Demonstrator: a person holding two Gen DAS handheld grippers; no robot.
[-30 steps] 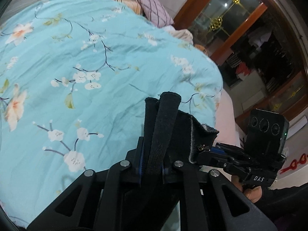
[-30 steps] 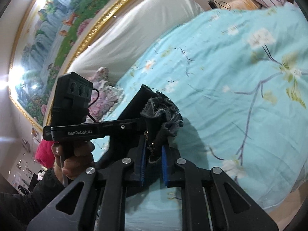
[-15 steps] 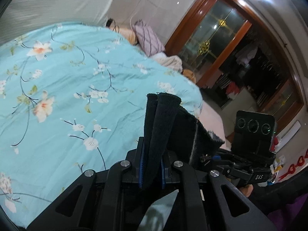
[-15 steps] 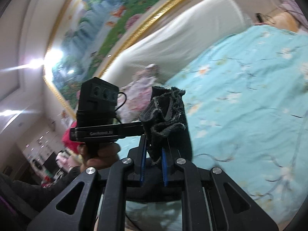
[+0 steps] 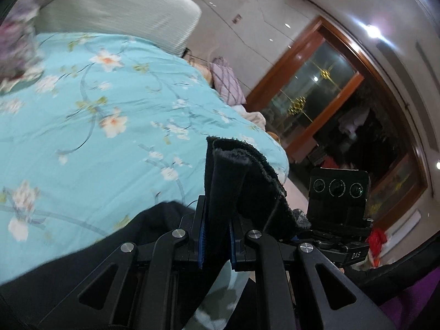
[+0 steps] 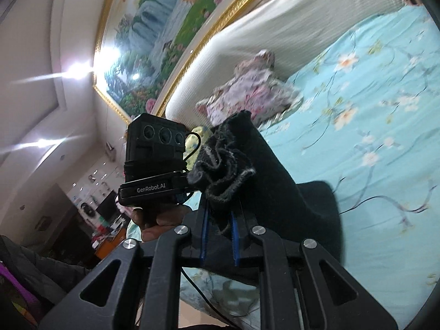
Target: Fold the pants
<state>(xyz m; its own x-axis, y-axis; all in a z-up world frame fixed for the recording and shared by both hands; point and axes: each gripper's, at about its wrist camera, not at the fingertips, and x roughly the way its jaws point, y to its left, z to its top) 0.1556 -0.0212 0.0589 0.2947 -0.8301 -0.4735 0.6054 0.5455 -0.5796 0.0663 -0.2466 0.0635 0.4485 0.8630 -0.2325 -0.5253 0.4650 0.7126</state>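
Note:
The black pants are held up over a bed with a turquoise flowered cover. My left gripper is shut on a thick fold of their dark fabric, which stands up between the blue pads and drapes right toward the other gripper. In the right wrist view, my right gripper is shut on a bunched, frayed edge of the pants. The cloth hangs down to the right over the bed cover. Each view shows the other gripper's camera block close beside the cloth.
A white padded headboard runs along the bed's far side under a gold-framed painting. A flowered garment lies near the headboard. A purple pillow sits at the bed's far corner, with a wooden-framed glass door beyond.
Both grippers have lifted and swung with the pants still gripped. The views tilted up, so more headboard, wall and painting show. More black cloth now spreads below the left gripper.

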